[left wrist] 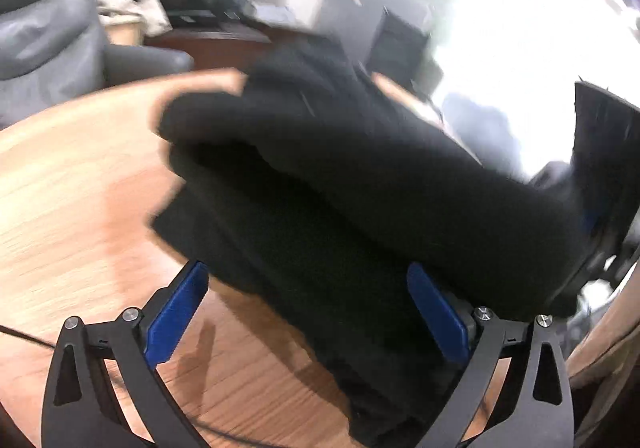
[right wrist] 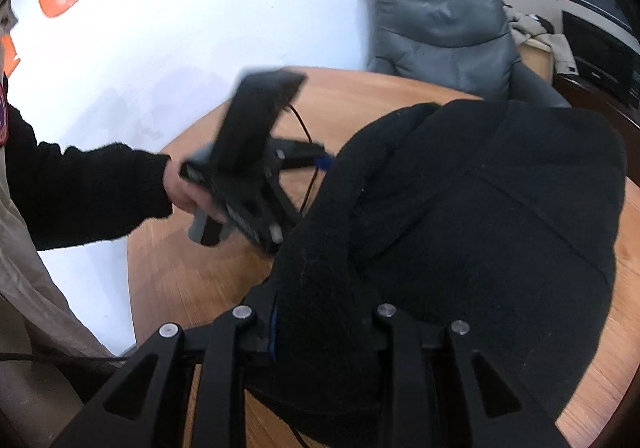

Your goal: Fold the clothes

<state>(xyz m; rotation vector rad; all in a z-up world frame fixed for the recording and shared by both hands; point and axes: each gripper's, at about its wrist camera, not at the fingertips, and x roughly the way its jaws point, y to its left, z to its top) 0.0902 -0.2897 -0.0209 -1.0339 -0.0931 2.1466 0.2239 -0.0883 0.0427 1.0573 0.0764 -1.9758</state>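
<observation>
Two grippers were on the black garment (right wrist: pixel 480 215): your right gripper (right wrist: pixel 320 328) was closed on a fold, your left gripper (left wrist: pixel 308 312) wide open, holding nothing. You were mid-fold; next, lay this layer flat on the surface (left wrist: pixel 72 183).

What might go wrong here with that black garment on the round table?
The right gripper seems clamped on the bulky black garment, so the thick fold may slip out. The left gripper is open around its edge; closing could catch too many layers. A red cable lies on the wooden table and may snag.
</observation>
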